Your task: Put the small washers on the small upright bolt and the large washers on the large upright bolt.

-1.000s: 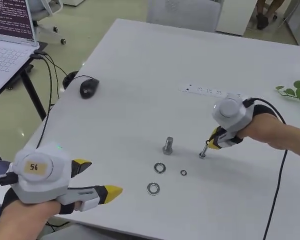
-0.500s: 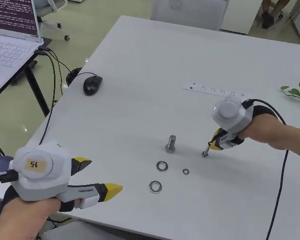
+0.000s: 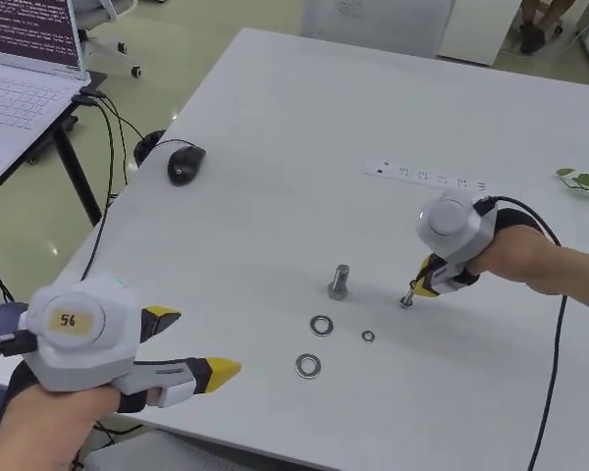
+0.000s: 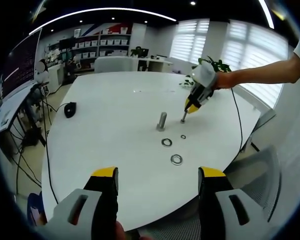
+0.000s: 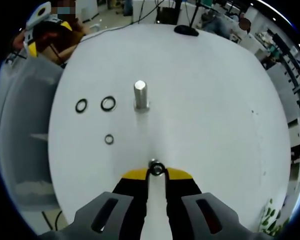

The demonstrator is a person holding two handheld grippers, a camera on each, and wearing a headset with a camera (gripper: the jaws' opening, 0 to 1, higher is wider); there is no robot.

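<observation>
Small silvery ring washer (image 5: 156, 168) is pinched at the tips of the right gripper (image 3: 419, 288), whose yellow-tipped jaws are drawn nearly together on it. It sits right at the top of the small upright steel bolt (image 3: 407, 297), which stands toward the right side of the white tabletop (image 3: 275, 147). Whether the ring is already over the shank or only meeting its tip, I cannot tell.

Just left of that bolt stands the large upright steel bolt (image 3: 340, 283), and its shank looks bare. Two large flat steel washers lie loose on the tabletop between the bolts and the near edge. The upper large washer (image 3: 321, 325) is close in front of the large bolt, and the lower large washer (image 3: 308, 366) is nearer the edge. A second small loose washer (image 3: 368, 337) lies flat between the upper large washer and the small bolt.

The left gripper (image 3: 191, 343) hangs over the near left corner with its jaws wide apart and nothing between them, well apart from every washer.

By my reading the task is early. At best the first small washer is going on, and one small and both large washers are not yet placed.
</observation>
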